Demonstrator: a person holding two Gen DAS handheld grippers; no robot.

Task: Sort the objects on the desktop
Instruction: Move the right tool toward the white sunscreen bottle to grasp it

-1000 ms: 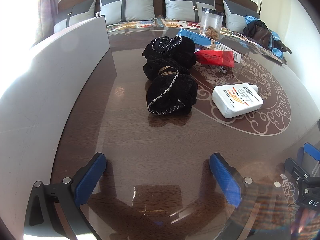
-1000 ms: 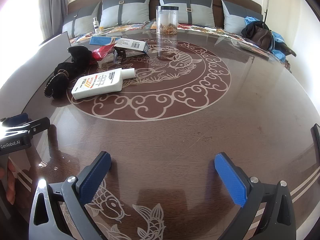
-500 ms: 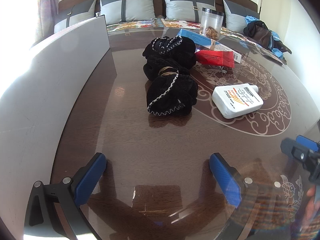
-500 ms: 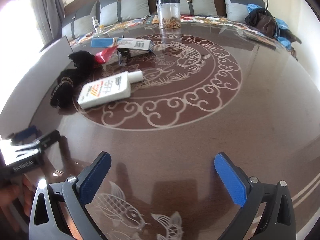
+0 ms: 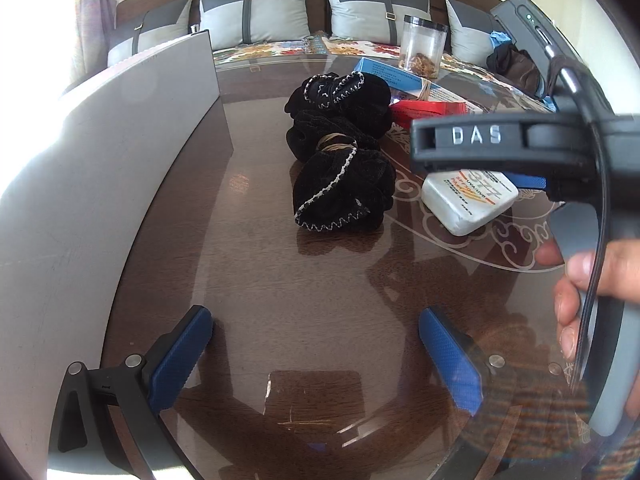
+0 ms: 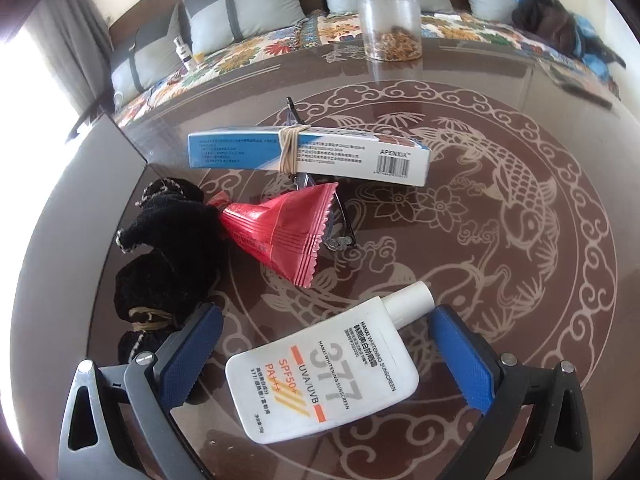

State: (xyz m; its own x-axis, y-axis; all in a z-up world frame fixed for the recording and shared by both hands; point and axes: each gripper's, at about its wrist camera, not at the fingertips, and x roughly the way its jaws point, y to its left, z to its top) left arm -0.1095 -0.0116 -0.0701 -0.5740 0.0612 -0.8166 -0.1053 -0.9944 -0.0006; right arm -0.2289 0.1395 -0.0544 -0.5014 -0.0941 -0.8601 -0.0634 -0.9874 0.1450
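White sunscreen: flat white plastic sunscreen bottle [image 6: 324, 376], orange + grey print, lies flat on glossy brown glass-topped table [image 6: 500, 128], cap pointing up-right; sits btwn the two blue pads of right gripper [image 6: 326, 354], no pad touching it.
R jaws: spread wide, either side of bottle, holding nothing.
L gripper [image 5: 318, 354]: low over bare tabletop, jaws wide apart, holding nothing; pads well short of the objects.
Black pouches: black velvet drawstring pouches w/ white stitching [image 5: 342, 160], tied w/ tan cord, just left of bottle.
Red packet: red crimped foil wrapper [image 6: 280, 236], touching pouches, lying partly over dark-framed glasses [image 6: 340, 232].
Box: long blue-and-white carton w/ rubber band round it [image 6: 310, 154], beyond red packet.
Jar: clear plastic jar w/ black lid [image 6: 388, 20], brownish contents at bottom, far table edge.
White board [image 5: 100, 184]: upright along table's left side.
L cam: R gripper body crosses frame above bottle, person's hand [image 5: 592, 300] on its handle.
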